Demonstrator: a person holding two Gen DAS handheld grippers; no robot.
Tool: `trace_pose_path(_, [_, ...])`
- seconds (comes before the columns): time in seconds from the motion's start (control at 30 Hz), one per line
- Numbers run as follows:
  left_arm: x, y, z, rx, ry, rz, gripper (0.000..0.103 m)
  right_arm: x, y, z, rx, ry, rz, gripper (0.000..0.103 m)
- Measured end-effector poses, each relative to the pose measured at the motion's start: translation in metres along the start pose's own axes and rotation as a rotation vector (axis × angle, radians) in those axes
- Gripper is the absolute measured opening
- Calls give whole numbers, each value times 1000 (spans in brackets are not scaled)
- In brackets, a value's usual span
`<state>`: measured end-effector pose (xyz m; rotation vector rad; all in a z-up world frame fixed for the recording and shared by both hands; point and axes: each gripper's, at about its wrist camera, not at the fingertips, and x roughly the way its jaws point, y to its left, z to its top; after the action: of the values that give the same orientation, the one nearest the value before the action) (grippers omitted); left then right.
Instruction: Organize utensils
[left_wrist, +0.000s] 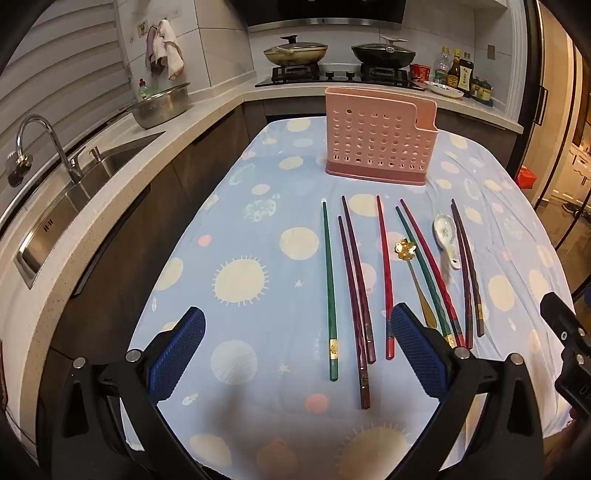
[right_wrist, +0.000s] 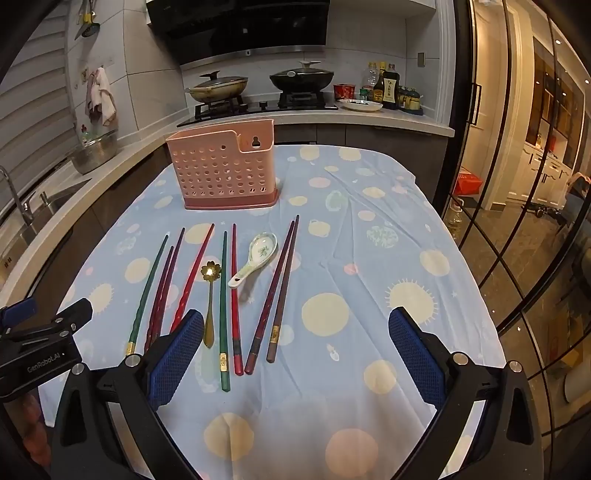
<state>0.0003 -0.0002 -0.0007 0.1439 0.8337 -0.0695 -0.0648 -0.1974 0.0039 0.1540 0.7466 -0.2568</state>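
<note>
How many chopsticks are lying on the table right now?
8, all in front of the pink holder: green, two purple, red left of the gold spoon; green, red beside it; two brown rightmost. None look hidden.

Lidded pans (left_wrist: 295, 51), sink (left_wrist: 62, 206), sauce bottles (right_wrist: 386, 88)

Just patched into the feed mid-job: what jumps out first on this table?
A row of coloured chopsticks lies fanned on the blue spotted tablecloth, green, red and dark purple, with a gold flower spoon and a white ceramic spoon among them. Behind them stands the pink holder, upright. Both the left gripper and right gripper hover open, holding nothing.
</note>
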Motion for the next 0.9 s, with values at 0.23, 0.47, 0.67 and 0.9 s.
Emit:
trace_pose_path(0.23, [-7, -2, -1, 10, -16, -4, 96, -6, 0, 1, -6, -3, -4, 97])
trace_pose_path(0.47, [-11, -4, -3, 8, -18, 0, 96, -8, 1, 3, -4, -14, 6, 96])
trace_pose_path(0.67, [-12, -4, -1, 5, -13, -4, 96, -11, -2, 3, -9, -19, 12, 96])
trace_pose_path(0.9, [-14, -5, 0, 7, -16, -3, 96, -12, -2, 3, -8, -23, 14, 97])
